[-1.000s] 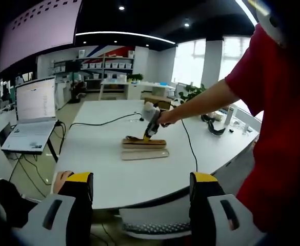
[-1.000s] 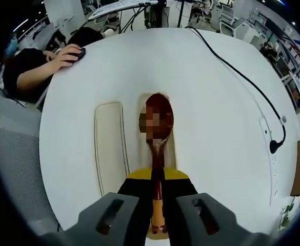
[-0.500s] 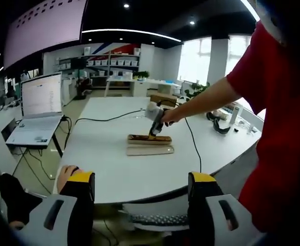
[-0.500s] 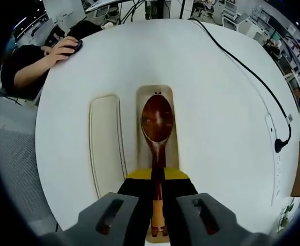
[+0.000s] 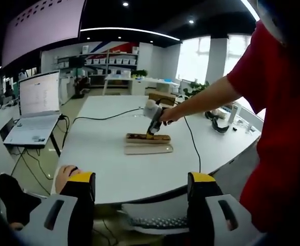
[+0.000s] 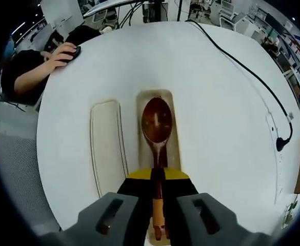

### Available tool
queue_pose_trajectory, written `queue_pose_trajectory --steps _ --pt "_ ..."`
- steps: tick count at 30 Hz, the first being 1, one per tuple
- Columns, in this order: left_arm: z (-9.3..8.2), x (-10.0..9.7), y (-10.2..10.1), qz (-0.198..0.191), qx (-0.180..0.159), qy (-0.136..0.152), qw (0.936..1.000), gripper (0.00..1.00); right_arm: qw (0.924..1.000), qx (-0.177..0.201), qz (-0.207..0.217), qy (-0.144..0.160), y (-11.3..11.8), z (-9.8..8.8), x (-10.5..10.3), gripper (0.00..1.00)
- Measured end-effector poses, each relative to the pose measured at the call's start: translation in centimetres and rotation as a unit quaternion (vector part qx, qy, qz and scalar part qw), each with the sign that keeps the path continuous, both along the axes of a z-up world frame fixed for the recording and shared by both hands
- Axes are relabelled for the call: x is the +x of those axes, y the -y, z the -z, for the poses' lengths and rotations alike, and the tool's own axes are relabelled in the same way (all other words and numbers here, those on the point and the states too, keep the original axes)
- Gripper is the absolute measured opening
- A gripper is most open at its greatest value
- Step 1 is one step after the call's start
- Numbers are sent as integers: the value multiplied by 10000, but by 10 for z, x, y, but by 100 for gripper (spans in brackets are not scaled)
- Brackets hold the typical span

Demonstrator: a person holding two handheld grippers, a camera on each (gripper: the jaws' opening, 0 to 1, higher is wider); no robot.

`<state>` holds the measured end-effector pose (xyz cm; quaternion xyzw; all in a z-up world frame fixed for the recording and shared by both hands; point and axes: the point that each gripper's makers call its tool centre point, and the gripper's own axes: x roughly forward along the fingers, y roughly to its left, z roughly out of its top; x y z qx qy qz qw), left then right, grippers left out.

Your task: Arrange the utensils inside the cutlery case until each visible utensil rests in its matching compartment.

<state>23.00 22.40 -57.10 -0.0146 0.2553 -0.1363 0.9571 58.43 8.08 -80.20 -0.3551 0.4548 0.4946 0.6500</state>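
Spoon (image 6: pixel 157 121) over case (image 6: pixel 159 148), lid (image 6: pixel 107 146) beside.

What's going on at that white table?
A person is packing a dark reddish-brown wooden spoon into an open beige cutlery case on the round white table. The right tongs are shut on the spoon's handle, and its bowl lies over the case's tray. The case's beige lid lies beside it. The left tongs are open, held back off the table's edge.
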Motion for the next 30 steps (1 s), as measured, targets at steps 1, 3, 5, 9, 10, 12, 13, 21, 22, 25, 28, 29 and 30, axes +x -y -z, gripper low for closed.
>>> queue_pose_trajectory --steps 1,3,5,9,10,12,13,21,22,25,28,29,30 --pt "-1 1 1 34 -9 27 10000 75 10000 17 45 -9 1 -1 1 2" --pt "-2 2 2 73 -16 43 10000 75 9998 74 159 -17 3 -5 2 3" --pt "-2 3 2 99 9 51 9999 75 9997 122 208 15 3 -11 1 2" --pt "-4 5 2 132 -12 99 9999 75 9996 145 239 80 9 -16 2 6" --pt "-4 5 2 150 2 106 9998 75 9994 186 266 92 10 -18 2 6" --pt "-5 5 4 184 -4 120 9998 75 9992 218 300 125 12 -20 2 9" --pt "-5 5 4 195 -5 126 9997 75 9992 238 308 135 13 -21 1 10" --pt "-4 3 7 308 -44 157 9994 75 9982 408 336 293 19 -34 -11 20" --pt "-4 2 7 327 -36 144 9994 75 9980 452 320 315 19 -37 -14 21" --pt "-2 3 6 393 -21 141 9991 75 9971 568 296 414 17 -50 -17 24" --pt "-3 6 5 445 -33 164 9989 75 9954 792 429 332 19 -52 -22 29" --pt "-4 6 5 466 -32 173 9988 75 9948 856 445 330 20 -54 -24 32" --pt "-5 8 6 500 -26 205 9985 75 9946 883 437 327 22 -56 -29 35"
